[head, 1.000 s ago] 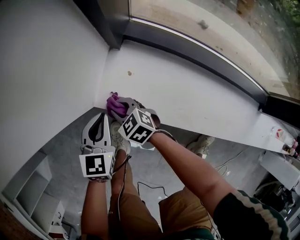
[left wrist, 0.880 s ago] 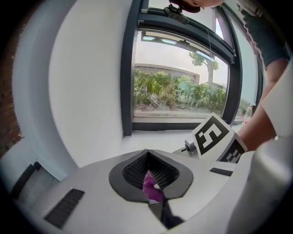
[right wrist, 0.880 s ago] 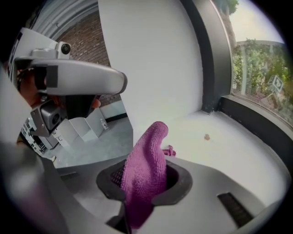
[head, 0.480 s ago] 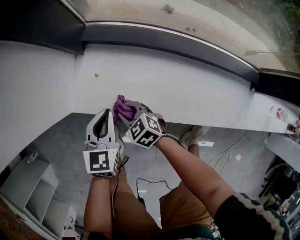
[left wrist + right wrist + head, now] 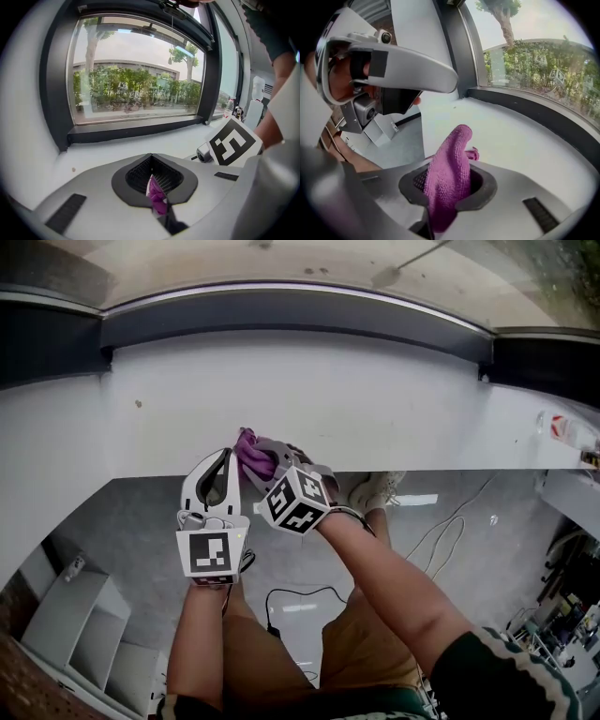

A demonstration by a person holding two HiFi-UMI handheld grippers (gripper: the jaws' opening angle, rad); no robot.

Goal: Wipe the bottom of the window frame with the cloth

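Note:
A purple cloth (image 5: pixel 249 452) lies bunched at the front edge of the white sill (image 5: pixel 394 418). My right gripper (image 5: pixel 265 459) is shut on it, and a fold of the cloth (image 5: pixel 449 174) stands up out of its jaws. The left gripper (image 5: pixel 226 459) sits just left of it, shut, with a small purple scrap of cloth (image 5: pixel 156 198) pinched between its jaws. The dark bottom rail of the window frame (image 5: pixel 281 311) runs along the far side of the sill, well beyond both grippers. From the right gripper view the same rail (image 5: pixel 534 115) shows on the right.
A small brown speck (image 5: pixel 139 404) marks the sill left of the grippers. A red-and-white item (image 5: pixel 560 427) sits at the sill's right end. Below are a grey floor with a cable (image 5: pixel 450 535), the person's shoe (image 5: pixel 373 491) and a white shelf unit (image 5: pixel 80 624).
Both grippers have slid to the right along the sill's front edge with the cloth, away from the left wall and the speck. The head view has swung to face the window squarely.

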